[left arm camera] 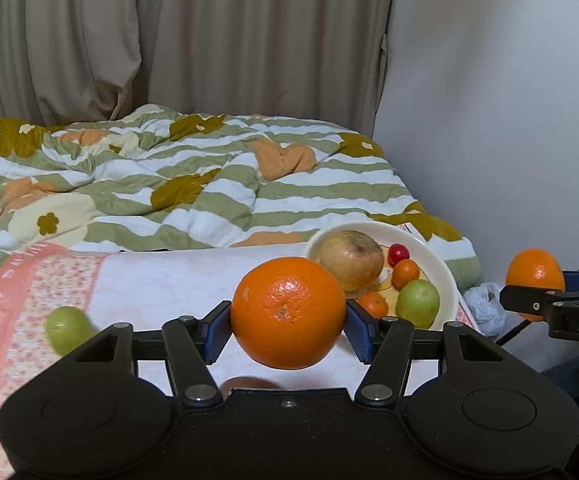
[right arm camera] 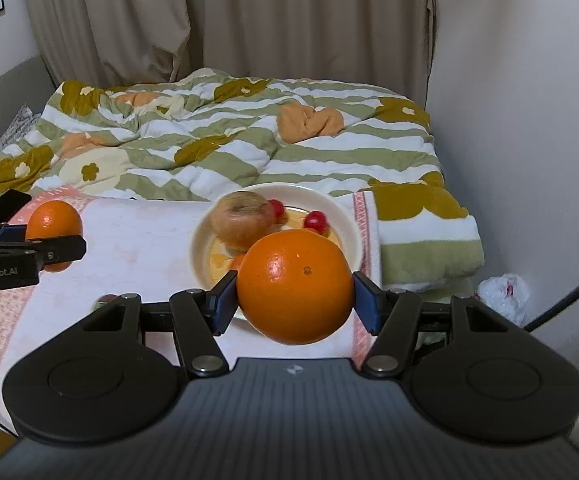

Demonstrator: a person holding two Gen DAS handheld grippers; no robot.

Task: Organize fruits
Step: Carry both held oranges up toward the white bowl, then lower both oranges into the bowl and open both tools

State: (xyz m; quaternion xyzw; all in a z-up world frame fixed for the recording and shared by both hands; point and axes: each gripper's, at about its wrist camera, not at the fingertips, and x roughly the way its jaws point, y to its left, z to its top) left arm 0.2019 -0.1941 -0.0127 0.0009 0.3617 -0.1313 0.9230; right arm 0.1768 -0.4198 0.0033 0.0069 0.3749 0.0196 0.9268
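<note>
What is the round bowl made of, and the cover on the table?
The bowl looks like glazed ceramic or maybe hard plastic: cream, smooth, slightly shiny rim. The table cover looks like soft matte cloth, perhaps a towel: it has a woven pink patterned border.

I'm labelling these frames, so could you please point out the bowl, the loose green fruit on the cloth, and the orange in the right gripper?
bowl [left arm camera: 447, 276], left wrist view, on its bare right rim.
green fruit [left arm camera: 67, 330], left wrist view, on its middle.
orange [right arm camera: 295, 286], right wrist view, on its front face.
</note>
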